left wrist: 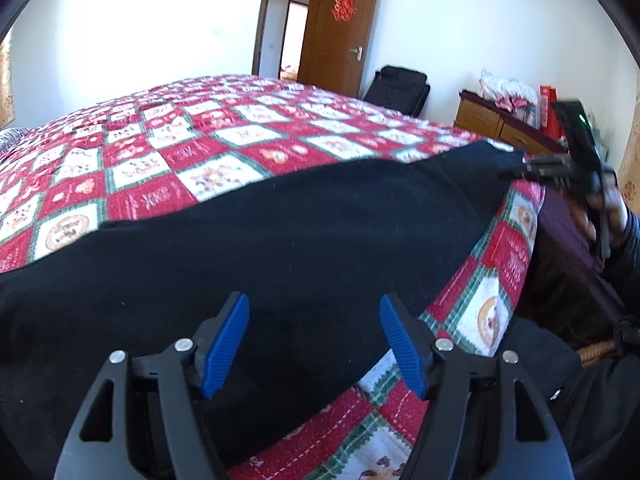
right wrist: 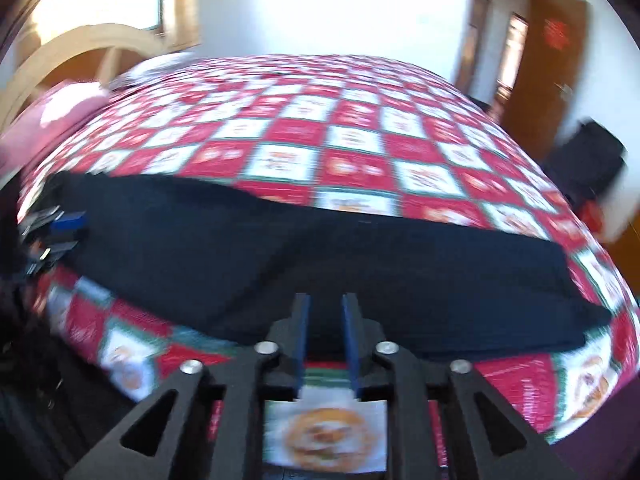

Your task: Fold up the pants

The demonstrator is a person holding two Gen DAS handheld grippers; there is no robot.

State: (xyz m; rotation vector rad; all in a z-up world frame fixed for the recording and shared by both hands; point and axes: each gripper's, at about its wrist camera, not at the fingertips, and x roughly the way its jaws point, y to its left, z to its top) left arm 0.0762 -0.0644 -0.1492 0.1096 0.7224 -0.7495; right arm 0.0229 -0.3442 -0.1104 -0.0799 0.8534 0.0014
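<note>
Black pants point(left wrist: 260, 240) lie stretched lengthwise along the near edge of a bed, also seen as a long dark band point(right wrist: 320, 256) in the blurred right wrist view. My left gripper point(left wrist: 313, 302) hovers over one end of them, open wide, with nothing between its blue pads point(left wrist: 228, 344). My right gripper point(right wrist: 325, 300) is just short of the pants' near edge, its pads a narrow gap apart and gripping nothing. In the left wrist view the right gripper point(left wrist: 520, 170) sits by the pants' far end, held by a hand point(left wrist: 600, 216). The left gripper point(right wrist: 52, 232) shows blurred at the pants' left end.
A red, white and green checked quilt point(left wrist: 168, 168) covers the bed. An open brown door point(left wrist: 340, 32), a black bag point(left wrist: 396, 88) and a cluttered wooden dresser point(left wrist: 492, 120) stand beyond it. A headboard point(right wrist: 80, 56) and pink pillow point(right wrist: 52, 116) are at the bed's left end.
</note>
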